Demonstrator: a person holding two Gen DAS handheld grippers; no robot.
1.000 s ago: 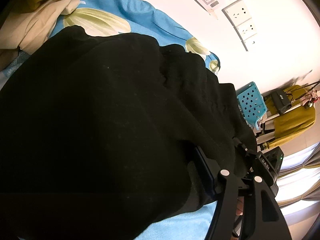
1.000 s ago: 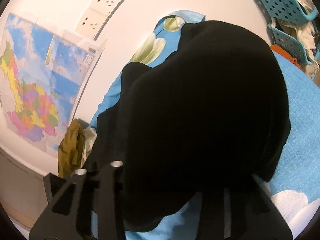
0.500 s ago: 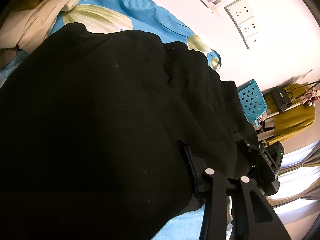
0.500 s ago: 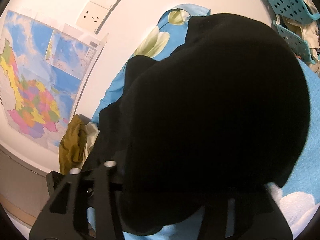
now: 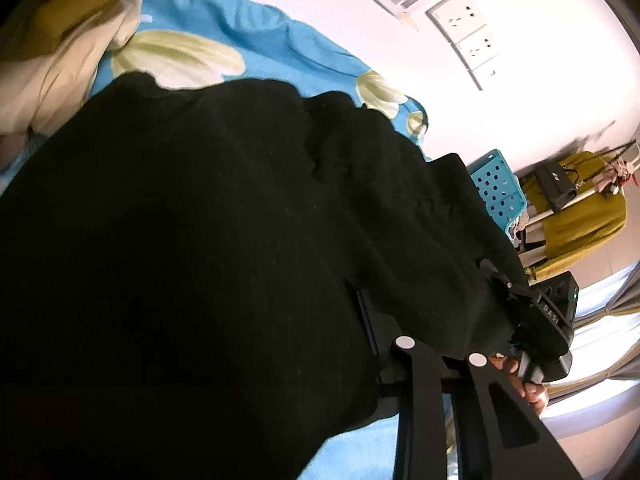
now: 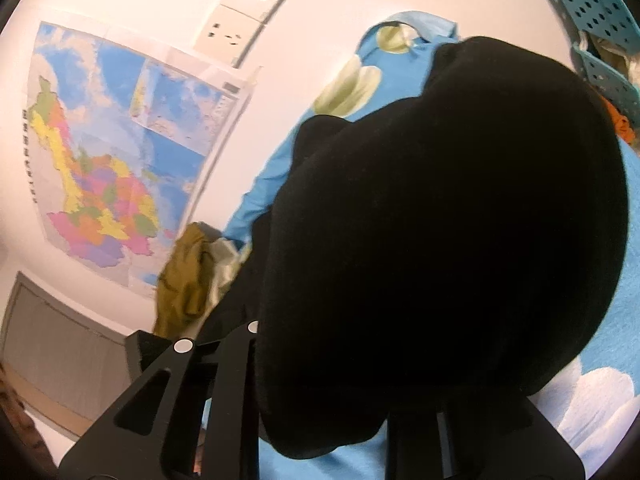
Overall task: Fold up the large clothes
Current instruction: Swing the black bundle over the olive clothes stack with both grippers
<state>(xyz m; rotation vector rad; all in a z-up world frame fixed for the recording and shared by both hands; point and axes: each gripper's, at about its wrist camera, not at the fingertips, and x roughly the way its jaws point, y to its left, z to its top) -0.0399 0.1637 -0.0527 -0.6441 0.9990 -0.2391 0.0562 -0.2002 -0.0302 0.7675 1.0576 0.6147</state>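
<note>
Left wrist view looks down along the left claw [image 5: 424, 344], whose jaws are closing with the large black knit garment [image 5: 200, 260] draped over and between them; the cloth hides the fingertips, so whether the pads press on it yet cannot be told. That garment spreads ahead of and to the left of this claw, lying on a bed covered by a bright blue sheet with pale flower prints [image 5: 240, 36]. Just to the right of the left claw sits the right claw [image 5: 536, 320], with a bare hand [image 5: 528, 384] wrapped round its handle. Farther right stand a perforated turquoise plastic basket [image 5: 496, 188] and a mustard-yellow garment on a rack [image 5: 580, 224]. Beyond the black cloth, up and to the left, lies a cream and olive pile of clothes [image 5: 60, 60]. White wall sockets [image 5: 464, 20] show on the wall above.

Right wrist view shows the same black garment [image 6: 440, 220] bulging over its own claw [image 6: 320, 380], filling the space between the fingers; these jaws are closing too, and the pads are hidden under the fabric. A colourful wall map [image 6: 104, 160] hangs to the left of this claw, with an olive crumpled garment [image 6: 184, 276] just beyond its left finger.
</note>
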